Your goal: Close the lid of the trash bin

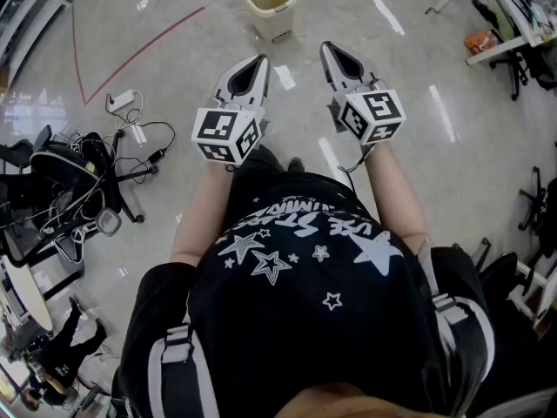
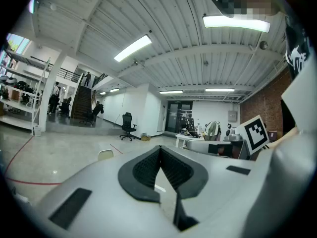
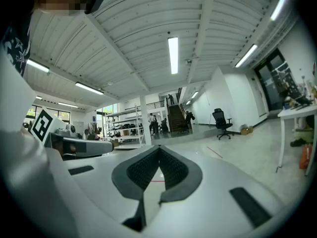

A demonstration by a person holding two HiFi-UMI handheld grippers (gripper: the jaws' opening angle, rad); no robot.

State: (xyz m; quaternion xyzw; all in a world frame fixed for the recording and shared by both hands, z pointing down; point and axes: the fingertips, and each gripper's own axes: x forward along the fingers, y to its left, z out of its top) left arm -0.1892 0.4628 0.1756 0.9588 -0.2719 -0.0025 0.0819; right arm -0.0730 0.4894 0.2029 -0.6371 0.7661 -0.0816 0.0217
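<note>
A cream trash bin point(image 1: 270, 5) stands on the glossy floor well ahead of me, and from above its top looks open. In the left gripper view the bin point(image 2: 105, 154) is a small pale shape far off. Both grippers are held out in front of my chest, far short of the bin. My left gripper point(image 1: 261, 58) point(image 2: 159, 148) is shut, its tips meeting with nothing between them. My right gripper point(image 1: 326, 47) point(image 3: 159, 148) is shut and empty too. The right gripper view does not show the bin.
An office chair point(image 1: 83, 185) draped with cables and a white power strip point(image 1: 123, 102) lie at my left. A red floor line point(image 1: 139, 50) runs ahead on the left. A desk point(image 1: 513, 29) with an orange bag point(image 1: 480, 40) and chairs point(image 1: 540, 207) stand at the right.
</note>
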